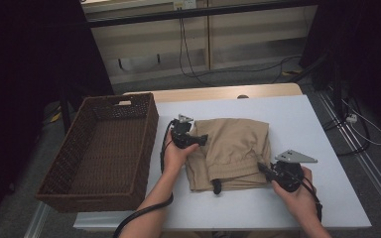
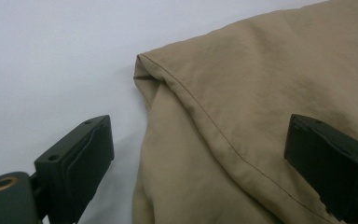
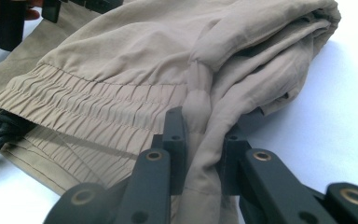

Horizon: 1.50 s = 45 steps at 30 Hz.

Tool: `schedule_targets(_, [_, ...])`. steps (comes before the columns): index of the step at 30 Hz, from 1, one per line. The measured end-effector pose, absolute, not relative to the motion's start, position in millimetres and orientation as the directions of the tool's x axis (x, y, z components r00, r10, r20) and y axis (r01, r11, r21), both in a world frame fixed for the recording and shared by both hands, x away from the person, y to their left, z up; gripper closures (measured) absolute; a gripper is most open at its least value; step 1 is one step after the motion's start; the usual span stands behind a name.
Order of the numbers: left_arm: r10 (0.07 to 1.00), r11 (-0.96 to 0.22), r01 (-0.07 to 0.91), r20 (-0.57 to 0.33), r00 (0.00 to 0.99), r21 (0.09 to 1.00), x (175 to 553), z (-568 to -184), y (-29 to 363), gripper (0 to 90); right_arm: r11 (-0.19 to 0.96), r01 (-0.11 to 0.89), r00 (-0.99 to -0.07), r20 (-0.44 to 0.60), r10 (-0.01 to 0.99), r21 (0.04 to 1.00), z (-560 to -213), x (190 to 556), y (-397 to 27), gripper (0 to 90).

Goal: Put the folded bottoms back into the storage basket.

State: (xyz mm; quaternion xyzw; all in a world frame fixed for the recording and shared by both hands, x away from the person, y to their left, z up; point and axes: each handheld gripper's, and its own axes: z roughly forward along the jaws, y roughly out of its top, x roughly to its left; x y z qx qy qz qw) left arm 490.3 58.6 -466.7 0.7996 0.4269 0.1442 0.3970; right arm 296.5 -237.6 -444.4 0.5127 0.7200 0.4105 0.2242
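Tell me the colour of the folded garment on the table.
Tan, a plain khaki beige: the garment shows best in the right gripper view.

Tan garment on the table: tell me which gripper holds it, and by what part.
The right gripper is shut on the tan garment, pinching a gathered fold beside its elastic waistband. The left gripper is open, straddling a folded corner, holding nothing.
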Motion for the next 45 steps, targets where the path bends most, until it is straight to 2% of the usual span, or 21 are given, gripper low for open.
schedule_targets(5, [0.799,-0.341,0.58,-0.096,0.593,0.74,492,-467,57,10.4,0.136,0.555,-0.373,0.1,0.922,0.82,-445,297,-238,78.0])
schedule_targets(10, [0.805,-0.38,0.566,-0.04,0.592,0.731,490,-467,53,11.8,0.139,0.554,-0.374,0.096,0.922,0.821,-444,296,-237,78.0])
schedule_targets(13, [0.8,-0.384,0.552,-0.031,0.599,0.74,489,-467,50,17.2,0.142,0.551,-0.374,0.091,0.923,0.823,-444,296,-236,78.0])
schedule_targets(15, [0.794,-0.383,0.549,-0.039,0.607,0.743,486,-466,49,24.4,0.142,0.551,-0.374,0.091,0.923,0.822,-444,296,-236,77.9])
schedule_targets(18, [0.789,-0.39,0.565,-0.052,0.612,0.727,483,-461,43,42.1,0.147,0.551,-0.376,0.087,0.923,0.822,-444,296,-236,77.9])
schedule_targets(22, [0.777,-0.397,0.597,-0.091,0.623,0.697,481,-456,34,76.2,0.149,0.549,-0.376,0.084,0.923,0.822,-444,296,-235,77.9])
schedule_targets(23, [0.781,-0.395,0.605,-0.094,0.617,0.692,481,-455,33,78.3,0.148,0.548,-0.375,0.083,0.924,0.823,-444,296,-234,77.9])
schedule_targets(32, [0.808,-0.335,0.724,-0.211,0.55,0.603,488,-444,42,84.8,0.145,0.534,-0.378,0.081,0.922,0.833,-442,293,-233,78.0])
schedule_targets(45, [0.802,-0.379,0.747,-0.209,0.56,0.547,491,-396,53,85.3,0.14,0.474,-0.396,0.068,0.916,0.87,-429,288,-226,78.0])
